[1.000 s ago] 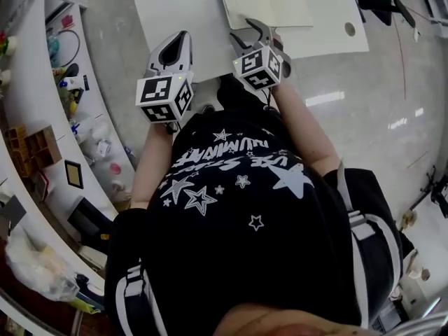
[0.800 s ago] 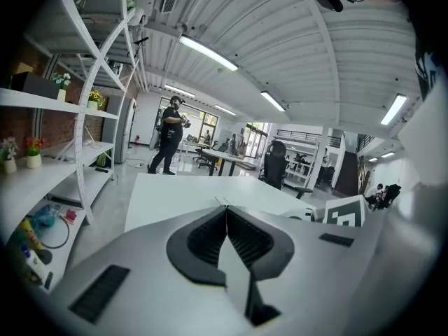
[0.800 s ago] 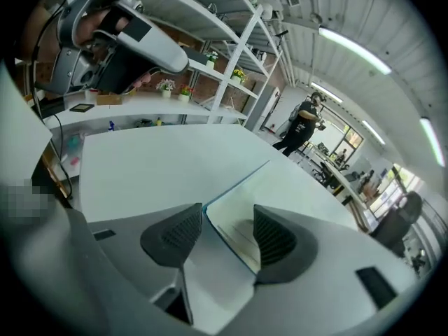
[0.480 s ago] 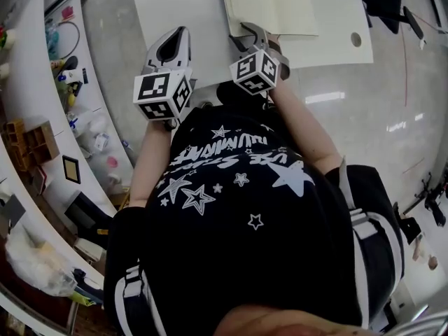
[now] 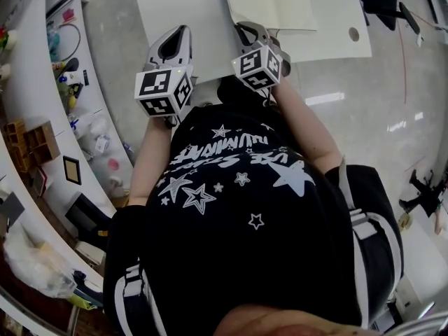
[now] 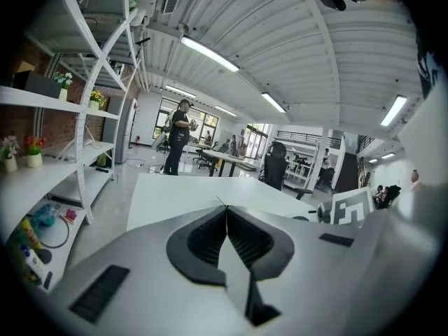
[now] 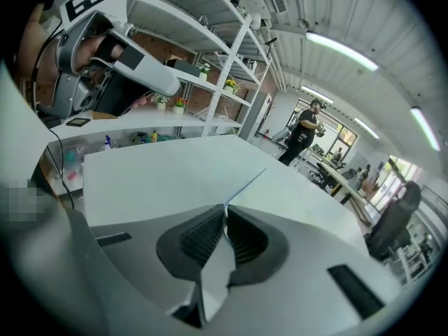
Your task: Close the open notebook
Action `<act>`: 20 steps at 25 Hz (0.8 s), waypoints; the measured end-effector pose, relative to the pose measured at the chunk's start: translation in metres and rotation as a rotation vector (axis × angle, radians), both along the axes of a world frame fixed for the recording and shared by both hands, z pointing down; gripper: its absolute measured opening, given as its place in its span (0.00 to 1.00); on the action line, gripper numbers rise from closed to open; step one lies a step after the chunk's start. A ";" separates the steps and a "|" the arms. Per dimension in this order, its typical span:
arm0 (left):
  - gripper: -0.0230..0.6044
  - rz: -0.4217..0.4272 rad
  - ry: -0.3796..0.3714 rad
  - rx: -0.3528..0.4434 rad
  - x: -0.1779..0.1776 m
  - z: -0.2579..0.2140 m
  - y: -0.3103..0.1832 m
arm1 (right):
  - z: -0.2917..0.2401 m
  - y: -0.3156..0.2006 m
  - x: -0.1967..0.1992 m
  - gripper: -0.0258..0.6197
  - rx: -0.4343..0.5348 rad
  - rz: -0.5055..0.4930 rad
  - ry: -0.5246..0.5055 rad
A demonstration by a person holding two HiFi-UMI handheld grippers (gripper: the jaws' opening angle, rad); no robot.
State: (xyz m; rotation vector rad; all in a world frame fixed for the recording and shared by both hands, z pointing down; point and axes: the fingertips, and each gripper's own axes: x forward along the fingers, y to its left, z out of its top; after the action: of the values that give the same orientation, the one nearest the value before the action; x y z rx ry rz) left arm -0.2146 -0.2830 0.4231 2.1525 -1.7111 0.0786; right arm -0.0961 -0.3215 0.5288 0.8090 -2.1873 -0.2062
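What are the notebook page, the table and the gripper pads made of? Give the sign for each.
The notebook page looks like matte cream paper: thin, flat sheet. The table: smooth white, perhaps laminate, no grain. The pads: black, ribbed, likely rubber.

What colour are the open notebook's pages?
Cream: the notebook is slightly darker than the white table, clearest in the head view.

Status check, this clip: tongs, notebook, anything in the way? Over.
Left tongs shut, empty. Right tongs closing on a thin page edge of the notebook; notebook not yet closed. Table shows no obstruction.
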 end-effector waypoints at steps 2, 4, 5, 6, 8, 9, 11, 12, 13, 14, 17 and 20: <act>0.06 0.017 -0.007 0.010 0.002 -0.003 0.004 | -0.005 -0.001 0.003 0.08 0.000 0.025 -0.015; 0.06 0.033 -0.012 0.021 0.003 -0.007 0.007 | -0.012 -0.002 0.006 0.08 -0.001 0.056 -0.034; 0.06 0.038 -0.012 0.027 0.003 -0.009 0.009 | -0.015 -0.003 0.008 0.08 -0.003 0.074 -0.046; 0.06 0.043 -0.009 0.033 0.003 -0.010 0.011 | -0.019 -0.003 0.009 0.07 -0.007 0.094 -0.061; 0.06 0.053 0.000 0.045 0.002 -0.014 0.015 | -0.026 -0.006 0.013 0.07 -0.015 0.134 -0.095; 0.06 0.058 0.005 0.051 0.002 -0.015 0.017 | -0.030 -0.007 0.015 0.07 -0.018 0.149 -0.112; 0.06 0.072 0.016 0.058 0.005 -0.017 0.022 | -0.036 -0.009 0.019 0.07 -0.023 0.168 -0.143; 0.06 0.079 0.021 0.061 0.007 -0.017 0.024 | -0.039 -0.009 0.022 0.07 -0.028 0.179 -0.163; 0.06 0.086 0.023 0.061 0.011 -0.017 0.026 | -0.044 -0.011 0.026 0.07 -0.036 0.196 -0.189; 0.06 0.094 0.024 0.059 0.014 -0.016 0.027 | -0.050 -0.013 0.031 0.07 -0.043 0.218 -0.216; 0.06 0.112 0.026 0.041 0.030 -0.012 0.029 | -0.064 -0.017 0.051 0.07 -0.054 0.271 -0.271; 0.06 0.128 0.004 0.037 0.053 -0.012 0.024 | -0.074 -0.023 0.075 0.07 -0.046 0.285 -0.304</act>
State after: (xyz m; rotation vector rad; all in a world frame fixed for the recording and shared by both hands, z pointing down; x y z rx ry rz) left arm -0.1616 -0.2588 0.4108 2.2859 -1.5827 0.0780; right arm -0.0207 -0.3449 0.4543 1.1766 -2.3101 0.1168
